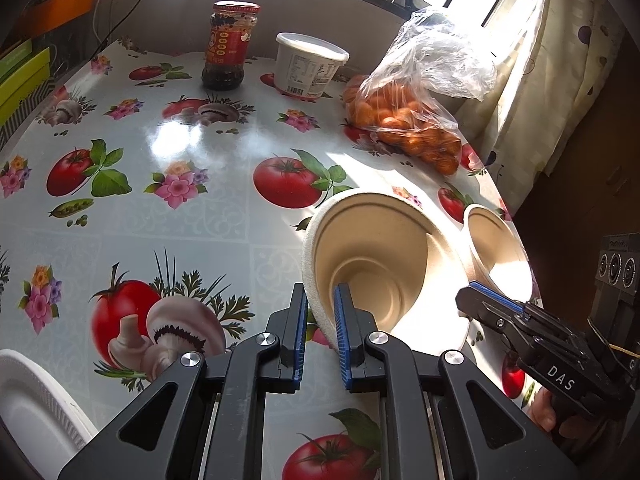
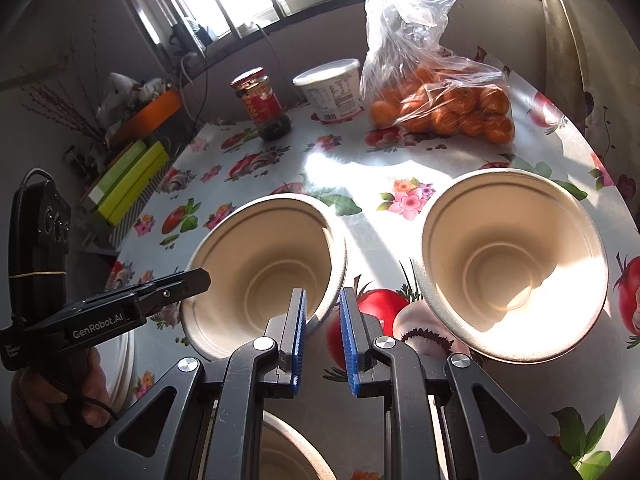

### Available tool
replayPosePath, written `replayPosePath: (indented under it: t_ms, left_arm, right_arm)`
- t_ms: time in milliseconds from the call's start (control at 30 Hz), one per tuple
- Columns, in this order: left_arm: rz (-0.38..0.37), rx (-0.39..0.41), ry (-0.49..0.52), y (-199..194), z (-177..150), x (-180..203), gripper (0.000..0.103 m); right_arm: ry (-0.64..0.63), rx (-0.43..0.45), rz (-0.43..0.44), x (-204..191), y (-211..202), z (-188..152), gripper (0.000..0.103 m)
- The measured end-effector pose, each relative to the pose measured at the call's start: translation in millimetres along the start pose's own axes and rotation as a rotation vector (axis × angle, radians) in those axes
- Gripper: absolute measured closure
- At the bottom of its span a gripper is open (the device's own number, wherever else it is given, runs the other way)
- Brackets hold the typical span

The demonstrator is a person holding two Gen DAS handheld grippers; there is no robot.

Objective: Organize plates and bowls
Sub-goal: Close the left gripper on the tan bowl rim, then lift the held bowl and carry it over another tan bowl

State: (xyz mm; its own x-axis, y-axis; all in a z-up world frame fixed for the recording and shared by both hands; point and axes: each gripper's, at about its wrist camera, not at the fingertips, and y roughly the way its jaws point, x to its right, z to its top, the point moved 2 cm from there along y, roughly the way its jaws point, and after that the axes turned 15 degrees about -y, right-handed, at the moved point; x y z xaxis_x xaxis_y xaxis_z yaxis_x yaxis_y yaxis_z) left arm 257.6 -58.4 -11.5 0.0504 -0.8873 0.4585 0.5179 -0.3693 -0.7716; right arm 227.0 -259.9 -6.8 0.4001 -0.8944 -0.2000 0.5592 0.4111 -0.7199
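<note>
Two beige paper bowls stand on the patterned table. In the left wrist view my left gripper [image 1: 322, 296] straddles the near wall of the nearer bowl [image 1: 380, 256], one finger inside and one outside, jaws narrow but with a gap showing. The second bowl [image 1: 498, 248] stands to its right. In the right wrist view my right gripper [image 2: 323, 300] straddles the right rim of the left bowl [image 2: 264, 264], jaws a little apart; the second bowl [image 2: 508, 264] stands free at the right. A third bowl's rim [image 2: 296, 452] shows under the gripper. A white plate [image 1: 28, 404] lies at lower left.
At the table's back stand a red-labelled sauce jar [image 1: 230, 46], a white lidded tub [image 1: 310, 66] and a plastic bag of oranges [image 1: 404, 120]. Green boxes [image 2: 128, 184] and an orange tray sit beyond the left edge. A curtain [image 1: 560, 80] hangs at the right.
</note>
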Motion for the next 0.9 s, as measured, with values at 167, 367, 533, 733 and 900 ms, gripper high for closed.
replayPosePath:
  t_ms: [167, 367, 533, 733, 900]
  left_arm:
    - [-0.014, 0.022, 0.015, -13, -1, 8, 0.089]
    - [-0.03, 0.033, 0.036, -26, -8, 16, 0.089]
    - [-0.046, 0.038, 0.047, -35, -18, 20, 0.089]
    - [-0.059, 0.036, 0.066, -45, -31, 23, 0.089]
    - [-0.074, 0.043, 0.076, -56, -41, 27, 0.089]
  right_arm:
    - [0.009, 0.023, 0.002, -1, -12, -2, 0.086]
    - [0.022, 0.054, -0.002, -4, -30, -5, 0.086]
    - [0.027, 0.08, -0.007, -10, -48, -10, 0.086]
    - [0.04, 0.102, -0.007, -16, -67, -19, 0.086]
    - [0.044, 0.121, -0.015, -22, -82, -27, 0.086]
